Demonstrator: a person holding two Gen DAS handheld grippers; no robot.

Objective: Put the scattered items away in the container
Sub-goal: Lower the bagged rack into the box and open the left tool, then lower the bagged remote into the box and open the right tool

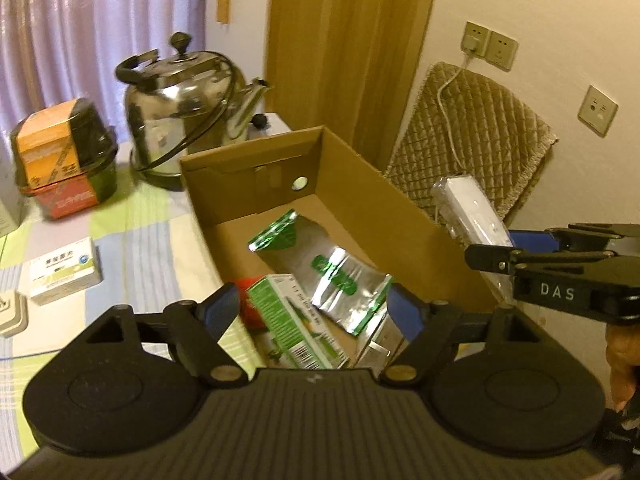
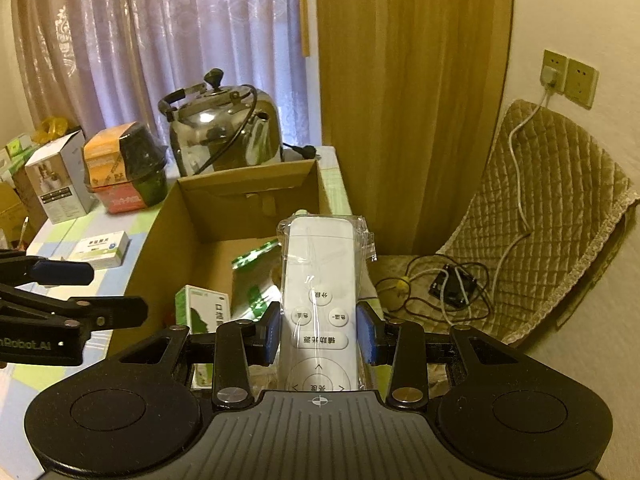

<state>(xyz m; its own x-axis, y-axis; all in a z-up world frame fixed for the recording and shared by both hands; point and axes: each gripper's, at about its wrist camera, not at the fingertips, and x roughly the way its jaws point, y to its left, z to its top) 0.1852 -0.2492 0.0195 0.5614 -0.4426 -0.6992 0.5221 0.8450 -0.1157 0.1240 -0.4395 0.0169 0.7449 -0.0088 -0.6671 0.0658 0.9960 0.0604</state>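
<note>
Right hand-held gripper [image 2: 319, 334]: we see it clamped on the plastic-wrapped white remote [image 2: 320, 280], held over the cardboard box [image 2: 160, 232]'s right wall.
Left hand-held gripper [image 1: 316, 308]: jaws apart, nothing between, over the box's near end.
Box contents: foil pouches [image 1: 340, 276], green carton [image 1: 292, 320].
Desk [image 1: 132, 248]: a small medicine box [image 1: 64, 270] lies at 9 o'clock of the cardboard box.

Left gripper [image 1: 316, 312] open above cardboard box [image 1: 360, 184]. Silver-green pouch [image 1: 320, 264], green carton [image 1: 292, 320] inside. Right gripper [image 1: 490, 248] holds wrapped remote [image 1: 472, 208].
</note>
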